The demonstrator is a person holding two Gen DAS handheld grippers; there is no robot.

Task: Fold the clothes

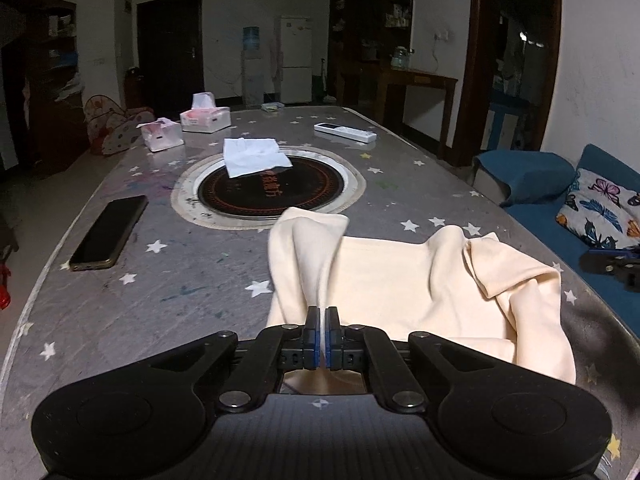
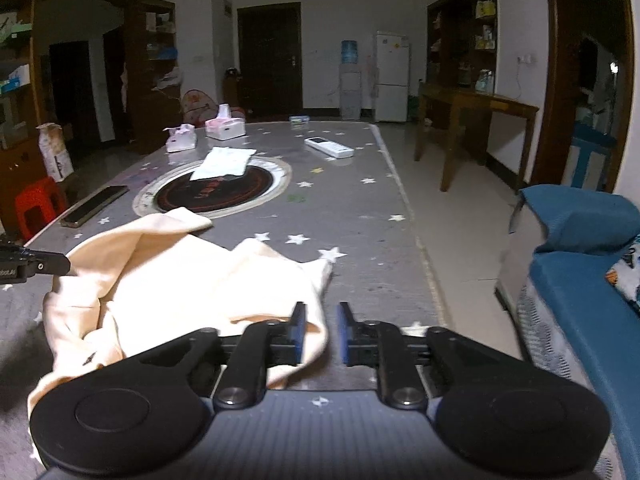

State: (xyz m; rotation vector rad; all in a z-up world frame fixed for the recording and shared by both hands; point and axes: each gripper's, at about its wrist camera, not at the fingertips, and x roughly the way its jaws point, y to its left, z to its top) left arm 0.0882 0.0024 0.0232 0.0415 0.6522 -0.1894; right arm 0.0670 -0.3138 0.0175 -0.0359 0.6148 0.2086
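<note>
A cream garment (image 1: 400,280) lies crumpled on the near end of the grey star-patterned table (image 1: 180,280). My left gripper (image 1: 323,332) is shut on a fold of it, and the cloth rises from the table into the pinched pads. In the right wrist view the same garment (image 2: 192,276) spreads to the left, and its near edge hangs between the blue pads of my right gripper (image 2: 322,332). Those jaws stand apart: the cloth rests by the left pad, with a gap to the right pad (image 2: 345,332). The left gripper's tip (image 2: 36,266) shows at the left edge of this view.
On the table are a dark phone (image 1: 110,232), a folded white cloth (image 1: 254,156) on a round inset hotplate (image 1: 272,196), two tissue boxes (image 1: 206,118) and a white remote (image 1: 344,132). A blue sofa (image 2: 580,280) stands at the right and a red stool (image 2: 38,204) at the left.
</note>
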